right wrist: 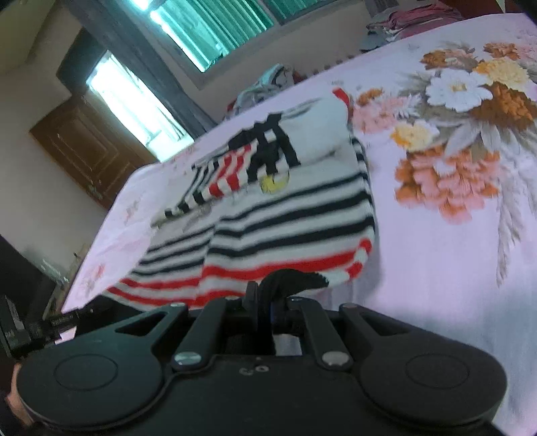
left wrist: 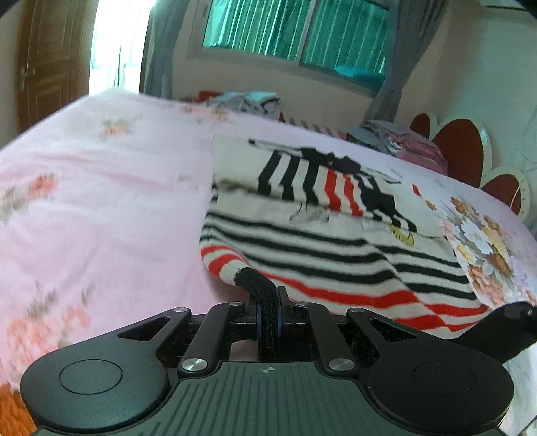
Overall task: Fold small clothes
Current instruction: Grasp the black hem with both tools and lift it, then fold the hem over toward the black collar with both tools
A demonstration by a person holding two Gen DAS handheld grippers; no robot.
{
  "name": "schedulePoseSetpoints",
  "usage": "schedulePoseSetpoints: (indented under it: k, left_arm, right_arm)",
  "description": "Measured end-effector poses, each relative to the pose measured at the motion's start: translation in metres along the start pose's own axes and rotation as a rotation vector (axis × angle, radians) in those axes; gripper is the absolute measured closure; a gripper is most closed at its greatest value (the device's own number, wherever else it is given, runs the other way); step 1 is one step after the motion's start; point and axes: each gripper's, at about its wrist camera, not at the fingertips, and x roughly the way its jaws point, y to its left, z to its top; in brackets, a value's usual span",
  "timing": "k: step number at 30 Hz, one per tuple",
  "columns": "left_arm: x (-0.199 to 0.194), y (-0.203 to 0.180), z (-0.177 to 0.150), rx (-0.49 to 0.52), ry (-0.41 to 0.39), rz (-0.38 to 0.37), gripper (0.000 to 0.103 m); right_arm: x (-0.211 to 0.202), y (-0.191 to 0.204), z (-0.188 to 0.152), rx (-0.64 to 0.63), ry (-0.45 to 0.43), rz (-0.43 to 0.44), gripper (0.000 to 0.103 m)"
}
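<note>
A small striped sweater (left wrist: 335, 241) lies on a bed covered with a pink flowered sheet (left wrist: 100, 201). It is white with black stripes across the body and red stripes near the bottom edge, and it has a black ribbed hem (left wrist: 265, 295). The upper part, with a black and red striped picture on the chest, lies on the sheet farther from both cameras.

The left tool (left wrist: 268, 313) is clenched on the black hem at the sweater's left corner: the ribbed band runs straight in between the two closed fingers, and the cloth rises from the sheet to meet them. The rest of the sweater stretches away ahead and to the right of this tool.

The right tool (right wrist: 268, 302) is likewise clamped on the black hem (right wrist: 295, 280), at the opposite corner, where the knit bunches up just in front of its fingers. From here the sweater spreads ahead and to the left, and a large bunch of printed flowers (right wrist: 453, 127) on the sheet lies just beside the sweater's right edge.

Part of the left tool shows at the lower left edge of the right wrist view. Other clothes (left wrist: 248, 100) are piled at the far side of the bed, below a window (left wrist: 295, 30) with grey curtains (left wrist: 161, 50).
</note>
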Motion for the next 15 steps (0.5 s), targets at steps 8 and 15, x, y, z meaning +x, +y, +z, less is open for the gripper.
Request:
schedulePoseSetpoints:
  k: [8, 15]
  left_arm:
    - [0.009, -0.012, 0.039, 0.060, -0.077, -0.001, 0.096]
    - [0.059, 0.004, 0.100, -0.003, -0.096, -0.052, 0.096]
  right_arm:
    - [0.014, 0.006, 0.047, -0.029, -0.064, 0.005, 0.097]
    - [0.051, 0.007, 0.105, -0.020, -0.110, -0.041, 0.097]
